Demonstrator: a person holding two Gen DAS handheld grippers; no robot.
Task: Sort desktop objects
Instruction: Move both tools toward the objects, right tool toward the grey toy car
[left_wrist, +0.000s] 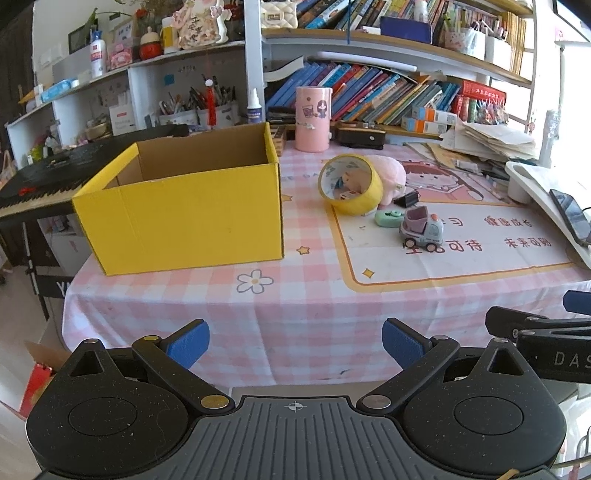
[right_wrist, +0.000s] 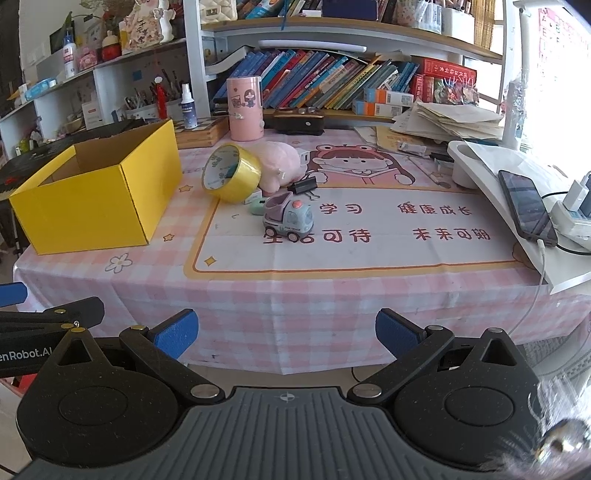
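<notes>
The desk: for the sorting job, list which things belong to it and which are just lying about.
Belong to the job:
yellow cardboard box, open and empty
roll of yellow tape
pink plush toy
toy truck
green eraser
black binder clip

Just lying about:
pink canister
phone
leaning books
paper stack

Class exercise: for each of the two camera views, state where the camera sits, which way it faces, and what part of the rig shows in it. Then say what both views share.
Left wrist: sits on the left gripper, looking forward and down across the table at the yellow box; its open blue fingers show below, the right gripper's tip at the right edge.
Right wrist: sits on the right gripper, facing the toy truck and mat; its open fingers show, the left gripper at the left edge.
Shared: box, tape roll, pink plush, truck, pink canister, bookshelf.
</notes>
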